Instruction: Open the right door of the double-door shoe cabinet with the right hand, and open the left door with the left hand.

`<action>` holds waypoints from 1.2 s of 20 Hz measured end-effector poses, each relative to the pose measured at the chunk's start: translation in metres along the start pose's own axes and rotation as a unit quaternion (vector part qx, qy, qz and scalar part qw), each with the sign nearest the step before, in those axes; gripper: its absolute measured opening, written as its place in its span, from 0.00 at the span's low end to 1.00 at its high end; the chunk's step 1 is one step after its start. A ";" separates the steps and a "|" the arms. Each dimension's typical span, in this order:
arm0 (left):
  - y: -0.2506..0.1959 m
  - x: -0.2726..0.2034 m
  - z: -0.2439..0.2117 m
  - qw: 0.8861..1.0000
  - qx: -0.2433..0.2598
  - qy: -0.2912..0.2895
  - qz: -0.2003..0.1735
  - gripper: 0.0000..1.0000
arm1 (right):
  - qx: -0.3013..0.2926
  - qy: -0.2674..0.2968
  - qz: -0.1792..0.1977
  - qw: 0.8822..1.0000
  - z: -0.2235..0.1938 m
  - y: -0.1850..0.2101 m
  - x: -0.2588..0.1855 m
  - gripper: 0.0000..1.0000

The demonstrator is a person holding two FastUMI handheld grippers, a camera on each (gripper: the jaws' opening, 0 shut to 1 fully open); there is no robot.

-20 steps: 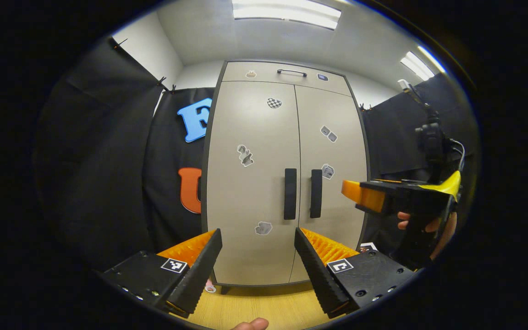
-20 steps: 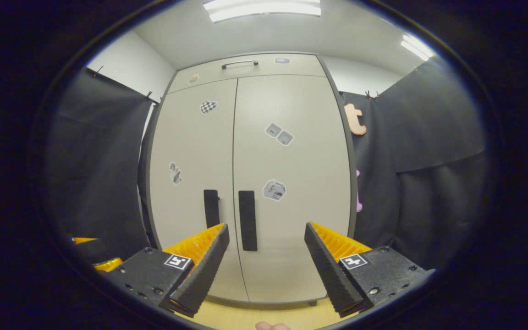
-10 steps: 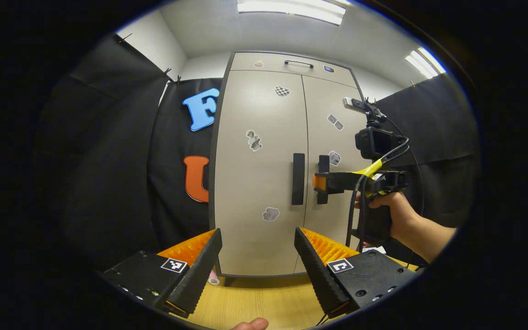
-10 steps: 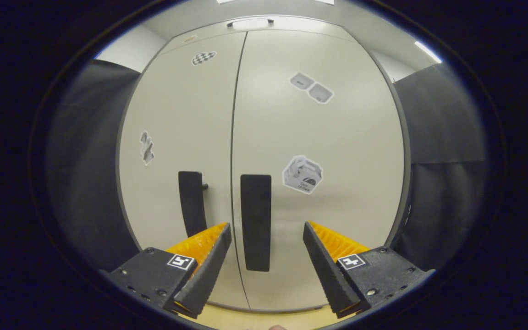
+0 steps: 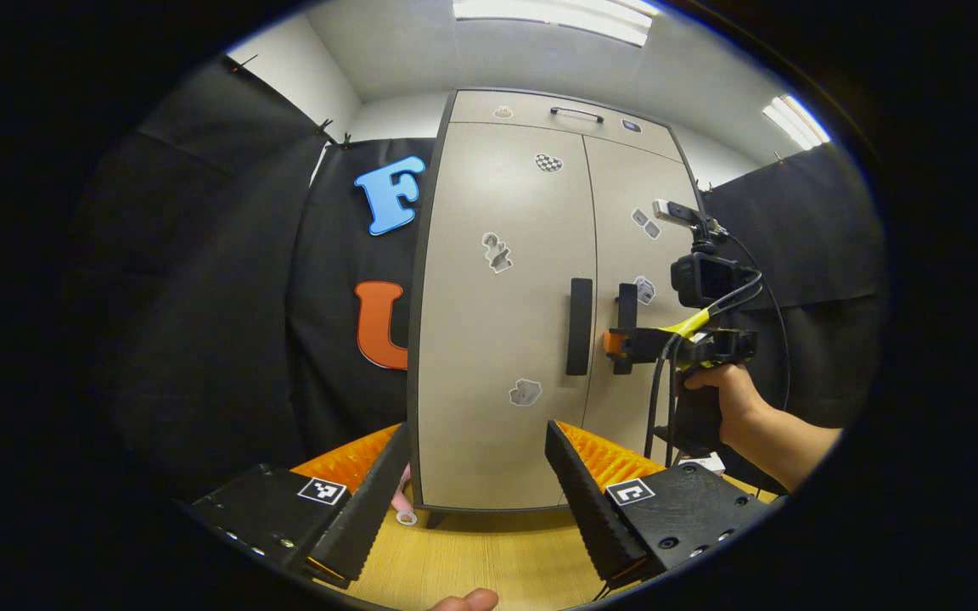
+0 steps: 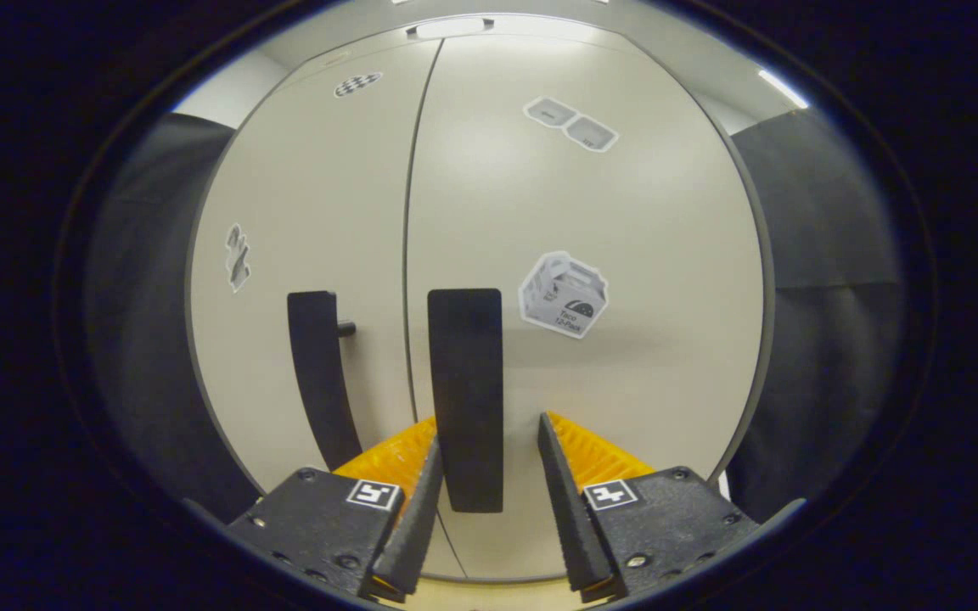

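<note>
Right hand-held gripper (image 6: 482, 501) sits with its fingers spread either side of the right handle (image 6: 466, 399), the bar's lower end between them. A gap shows on each side, so the jaws look parted, not pressing yet. Straddling the bar low down seems meant to give a firm pinch for a pull that swings the right door (image 6: 616, 221) outward on its far-edge hinge. In the left gripper view the same tool, held in a hand (image 5: 722, 399), reaches level to the handle.

Left hand-held gripper (image 5: 476, 496) hangs well back from the cabinet (image 5: 497, 399), jaws wide apart and holding nothing. It faces the left door (image 5: 497, 339), with the left handle (image 5: 579, 327) above and to the right of its line. Waiting back there probably keeps it clear of the right door's swing.

Both doors lie flush and closed, the seam between them straight, so what the cabinet holds cannot be told. The two handles stand upright just beside the seam, close together, so a careless closing could catch the wrong bar. A top drawer (image 5: 540, 114) with its own pull is also closed.
</note>
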State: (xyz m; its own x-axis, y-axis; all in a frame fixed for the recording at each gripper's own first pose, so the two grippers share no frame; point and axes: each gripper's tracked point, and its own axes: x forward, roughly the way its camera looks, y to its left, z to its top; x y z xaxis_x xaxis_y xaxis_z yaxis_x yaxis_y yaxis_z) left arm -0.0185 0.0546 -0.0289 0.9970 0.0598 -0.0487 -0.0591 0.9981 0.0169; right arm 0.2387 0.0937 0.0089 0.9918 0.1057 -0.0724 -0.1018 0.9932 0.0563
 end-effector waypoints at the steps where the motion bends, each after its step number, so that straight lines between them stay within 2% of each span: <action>1: 0.001 0.002 0.002 1.000 -0.001 -0.001 0.000 0.95 | -0.001 -0.006 -0.006 1.000 0.002 0.000 0.001 0.41; 3: 0.002 0.001 0.002 1.000 -0.001 -0.003 0.000 0.95 | -0.012 -0.006 -0.011 1.000 0.001 0.000 0.001 0.34; 9: 0.007 0.007 0.005 1.000 0.005 -0.008 0.001 0.95 | 0.000 0.012 0.004 1.000 -0.002 0.000 -0.013 0.31; 15: 0.004 0.007 0.009 1.000 0.008 -0.018 -0.004 0.95 | 0.001 0.025 0.046 0.999 0.005 -0.005 -0.066 0.28; 24: 0.001 0.008 0.012 0.999 0.022 -0.027 -0.003 0.95 | -0.013 0.024 0.062 0.998 0.005 -0.034 -0.125 0.22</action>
State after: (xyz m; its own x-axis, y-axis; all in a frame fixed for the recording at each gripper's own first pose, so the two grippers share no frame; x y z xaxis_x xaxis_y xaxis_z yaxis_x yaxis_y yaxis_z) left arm -0.0099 0.0564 -0.0169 0.9987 0.0513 0.0048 -0.0515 0.9969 0.0599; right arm 0.1189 0.0468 0.0214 0.9664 0.2301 -0.1144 -0.2267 0.9731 0.0417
